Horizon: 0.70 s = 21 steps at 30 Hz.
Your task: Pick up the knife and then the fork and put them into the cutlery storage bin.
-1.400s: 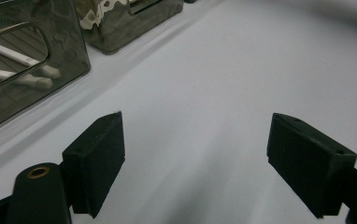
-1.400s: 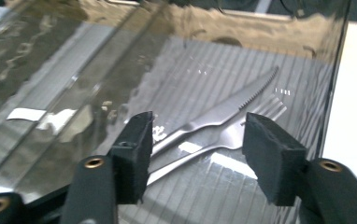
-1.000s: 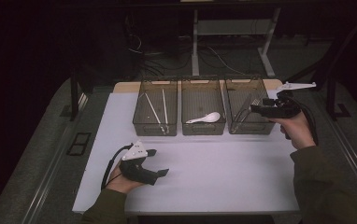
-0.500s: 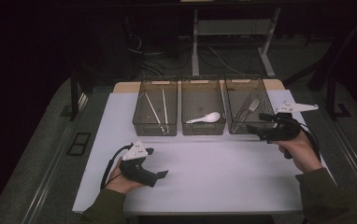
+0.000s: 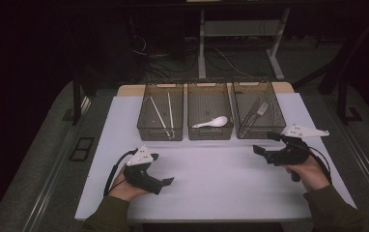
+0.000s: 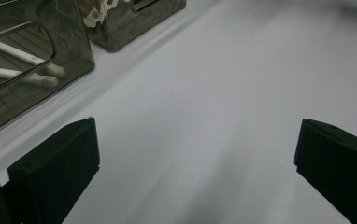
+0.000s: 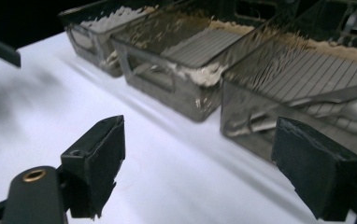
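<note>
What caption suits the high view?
Two open grippers rest before three bins of sorted cutlery.

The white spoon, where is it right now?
In the high view the white spoon lies in the middle bin of three, between the bin with the chopsticks on the left and the fork on the right.

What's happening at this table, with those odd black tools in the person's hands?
A person holds a two-jaw gripper in each hand over a white table. The left gripper and the right gripper have just been opening, with nothing between their jaws. Behind them stand three clear bins: chopsticks in the left, a white spoon in the middle, and a fork in the right.
</note>
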Each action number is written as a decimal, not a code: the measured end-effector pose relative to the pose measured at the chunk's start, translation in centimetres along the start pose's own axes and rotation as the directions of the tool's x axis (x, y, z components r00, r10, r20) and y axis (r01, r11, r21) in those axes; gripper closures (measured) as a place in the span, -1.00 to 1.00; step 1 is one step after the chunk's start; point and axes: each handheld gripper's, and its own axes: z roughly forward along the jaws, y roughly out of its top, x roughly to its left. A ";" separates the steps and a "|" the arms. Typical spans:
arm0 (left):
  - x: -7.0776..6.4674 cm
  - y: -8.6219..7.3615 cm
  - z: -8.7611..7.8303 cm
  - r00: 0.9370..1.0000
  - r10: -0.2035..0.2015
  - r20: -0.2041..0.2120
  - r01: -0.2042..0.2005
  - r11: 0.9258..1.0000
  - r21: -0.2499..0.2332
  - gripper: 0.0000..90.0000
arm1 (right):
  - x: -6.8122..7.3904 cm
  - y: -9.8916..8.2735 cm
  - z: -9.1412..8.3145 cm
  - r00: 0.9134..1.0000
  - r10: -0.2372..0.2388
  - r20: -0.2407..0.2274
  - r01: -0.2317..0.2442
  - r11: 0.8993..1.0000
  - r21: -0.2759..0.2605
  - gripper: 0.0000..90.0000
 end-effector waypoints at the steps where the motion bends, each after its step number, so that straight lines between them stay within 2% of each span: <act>1: 0.0 0.0 0.0 1.000 0.003 0.000 -0.003 1.000 0.001 -1.00 | 0.1 -0.4 0.0 1.000 -0.005 0.001 0.005 1.000 0.005 -0.63; 5: 0.0 0.0 0.0 1.000 0.007 0.003 -0.007 1.000 -0.003 -1.00 | 0.7 -1.7 -0.3 1.000 -0.022 -0.020 0.022 0.999 0.026 -0.67; 9: 0.0 0.0 -0.1 1.000 0.008 0.007 -0.008 1.000 -0.009 -1.00 | 1.1 -2.8 -0.6 1.000 -0.016 -0.026 0.017 0.999 0.031 -0.67; 21: -0.1 -0.1 -0.1 1.000 0.017 0.003 -0.017 1.000 -0.003 -1.00 | 1.6 -4.7 -1.7 0.999 -0.031 -0.040 0.032 0.999 0.031 -0.67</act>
